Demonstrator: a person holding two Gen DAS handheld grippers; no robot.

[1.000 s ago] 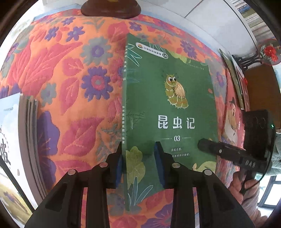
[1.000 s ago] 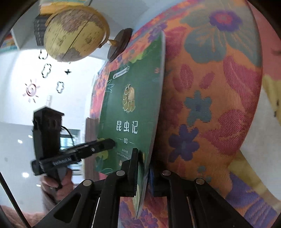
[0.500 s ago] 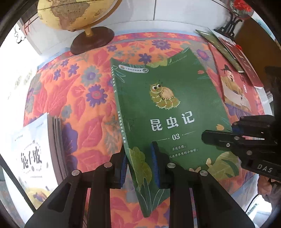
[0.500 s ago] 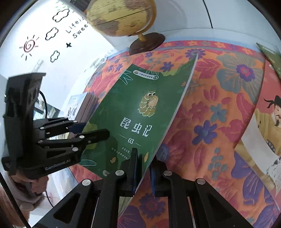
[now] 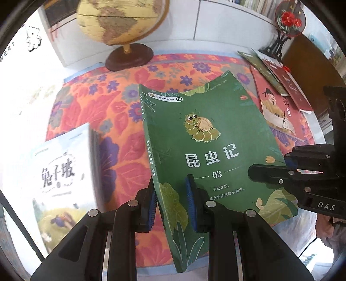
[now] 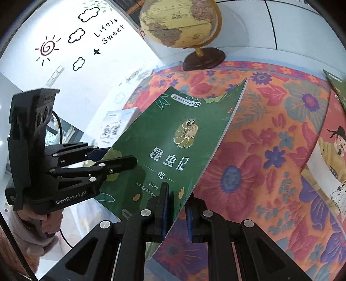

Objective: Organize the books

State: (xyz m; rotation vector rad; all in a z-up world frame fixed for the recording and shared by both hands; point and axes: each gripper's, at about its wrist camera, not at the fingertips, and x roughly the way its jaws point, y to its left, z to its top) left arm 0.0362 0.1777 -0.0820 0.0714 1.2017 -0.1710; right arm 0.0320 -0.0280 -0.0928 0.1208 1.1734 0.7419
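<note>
A green book [image 5: 207, 149] with a caterpillar on its cover is held lifted above the floral tablecloth [image 5: 121, 138]. My left gripper [image 5: 172, 198] straddles its spine edge at the near corner, jaws closed on it. My right gripper [image 6: 176, 207] is closed on the book's [image 6: 173, 147] opposite near edge. Each gripper shows in the other's view: the right gripper [image 5: 270, 173] at right, the left gripper [image 6: 116, 160] at left. A stack topped by a white-blue book [image 5: 56, 179] lies at the left.
A globe [image 5: 121, 23] on a dark wooden base stands at the back of the table. Red and green books [image 5: 279, 103] lie fanned at the right, with a red floral ornament [image 5: 288, 20] behind. The table's near edge runs under the grippers.
Both grippers have raised the green book off the cloth and drawn it back and up. More of the globe and the left stack has come into view.
</note>
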